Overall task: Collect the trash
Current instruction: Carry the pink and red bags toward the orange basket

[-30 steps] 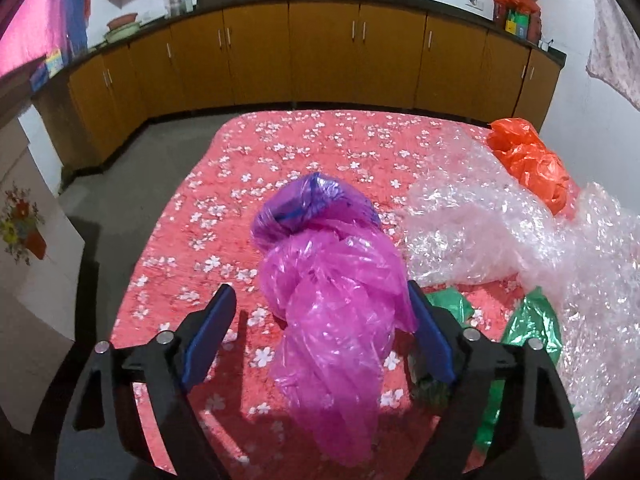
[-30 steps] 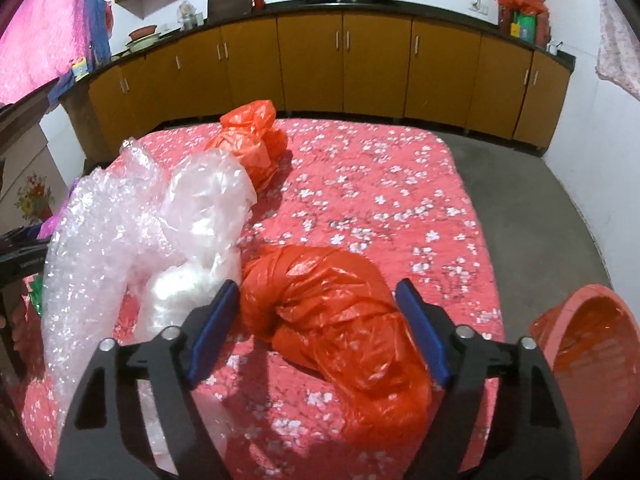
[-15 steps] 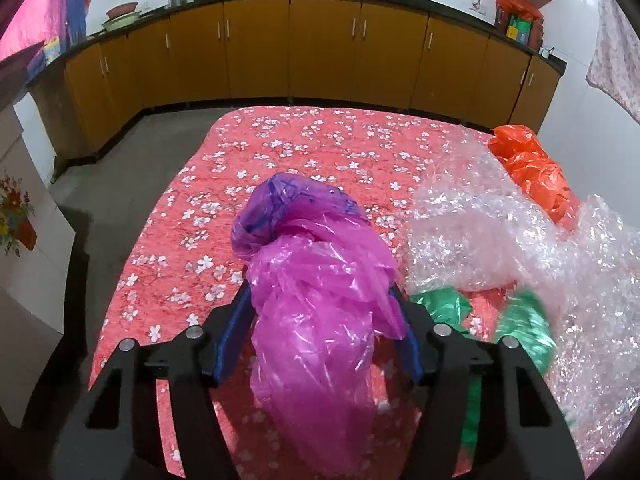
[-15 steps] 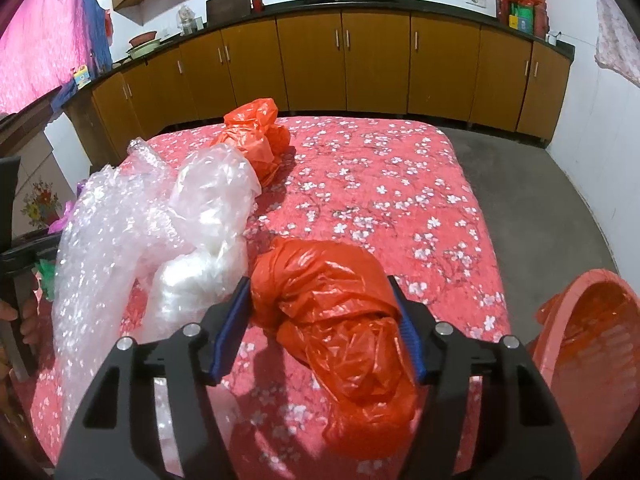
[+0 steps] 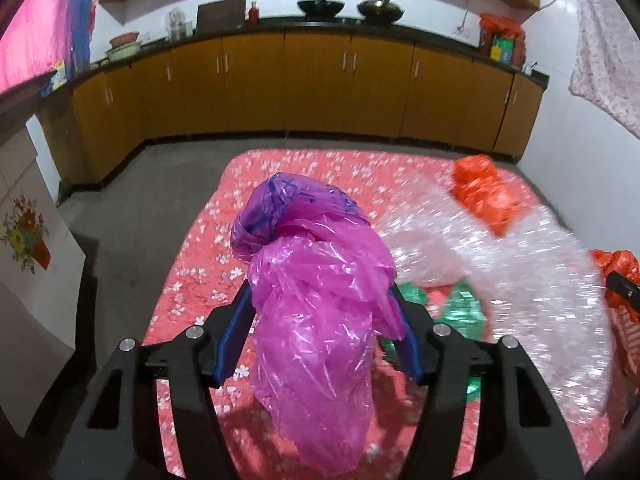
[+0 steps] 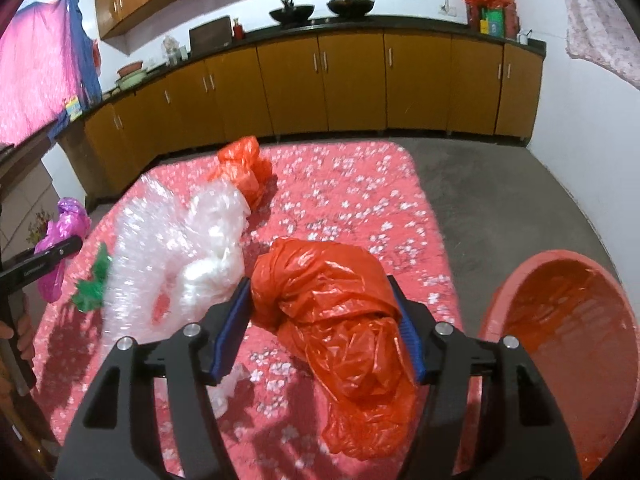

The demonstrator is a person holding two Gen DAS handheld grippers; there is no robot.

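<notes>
My left gripper point(image 5: 322, 312) is shut on a crumpled pink and purple plastic bag point(image 5: 316, 304), held above the red flowered table cover point(image 5: 208, 248); the bag hangs down between the blue pads. In the right wrist view my right gripper point(image 6: 322, 308) is shut on a crumpled orange plastic bag point(image 6: 332, 320), lifted over the same table cover point(image 6: 360, 200). An orange tub point(image 6: 568, 344) stands on the floor to the right of it. The left gripper with its pink bag point(image 6: 60, 236) shows at the far left of the right wrist view.
On the table lie a heap of clear bubble wrap point(image 6: 176, 248), a second orange bag point(image 6: 244, 168) at the back and green plastic scraps point(image 5: 460, 308). Yellow-brown cabinets point(image 6: 352, 88) line the far wall, with grey floor point(image 6: 500, 200) between them and the table.
Both grippers closed on their bags, the left on the pink one and the right on the orange one, and lifted them off the table. Both views have risen and pulled back.
</notes>
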